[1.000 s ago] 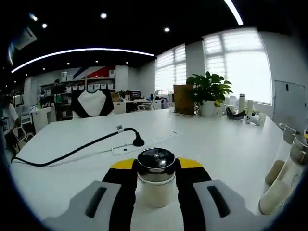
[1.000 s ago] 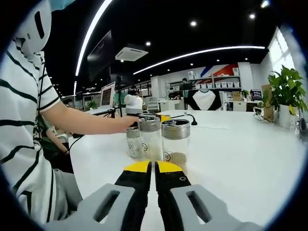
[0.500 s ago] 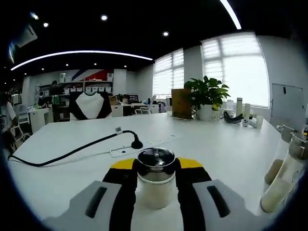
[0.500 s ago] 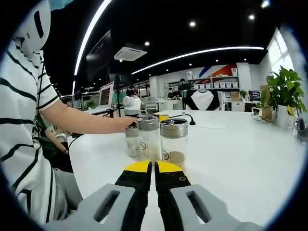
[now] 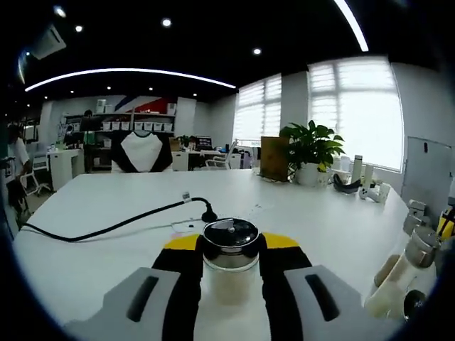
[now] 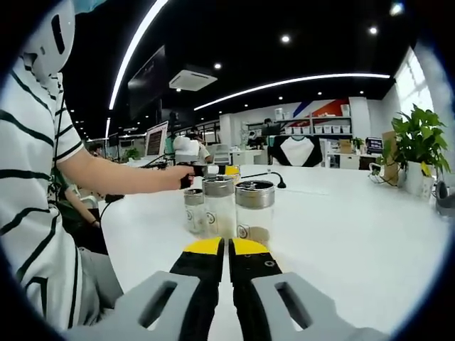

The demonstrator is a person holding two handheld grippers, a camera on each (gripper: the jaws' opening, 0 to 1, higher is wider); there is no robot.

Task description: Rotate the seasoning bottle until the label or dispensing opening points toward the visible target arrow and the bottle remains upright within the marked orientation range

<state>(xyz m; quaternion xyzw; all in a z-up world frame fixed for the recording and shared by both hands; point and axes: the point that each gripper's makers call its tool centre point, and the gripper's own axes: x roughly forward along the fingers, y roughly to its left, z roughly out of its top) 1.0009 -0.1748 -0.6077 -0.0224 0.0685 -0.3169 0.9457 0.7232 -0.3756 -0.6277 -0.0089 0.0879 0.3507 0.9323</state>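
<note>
Chrome-capped seasoning bottle (image 5: pixel 230 263) sits clamped between the left gripper (image 5: pixel 229 250) jaws, upright, pale powder inside, resting on or just above the white counter (image 5: pixel 106 259) — contact with the surface is hidden. Black cable (image 5: pixel 106 226) runs across the counter behind it; potted plant (image 5: pixel 308 145) far back. Two more bottles (image 5: pixel 398 277) lean into the right edge of the left gripper view.

Right gripper (image 6: pixel 227 247) jaws are pressed together, holding nothing, pointed at a cluster of three spare jars (image 6: pixel 227 207) standing close together on the counter. A person's forearm (image 6: pixel 121 179) in a striped sleeve reaches past them.

No target arrow or orientation mark is visible, and no label is readable on the held bottle, so alignment can't be judged.

Risks: twisting with the wrist could tilt the bottle out of upright; a loose grip lets smooth glass slip — rotation lost; swinging wide could knock the neighbouring bottles near the right side.
</note>
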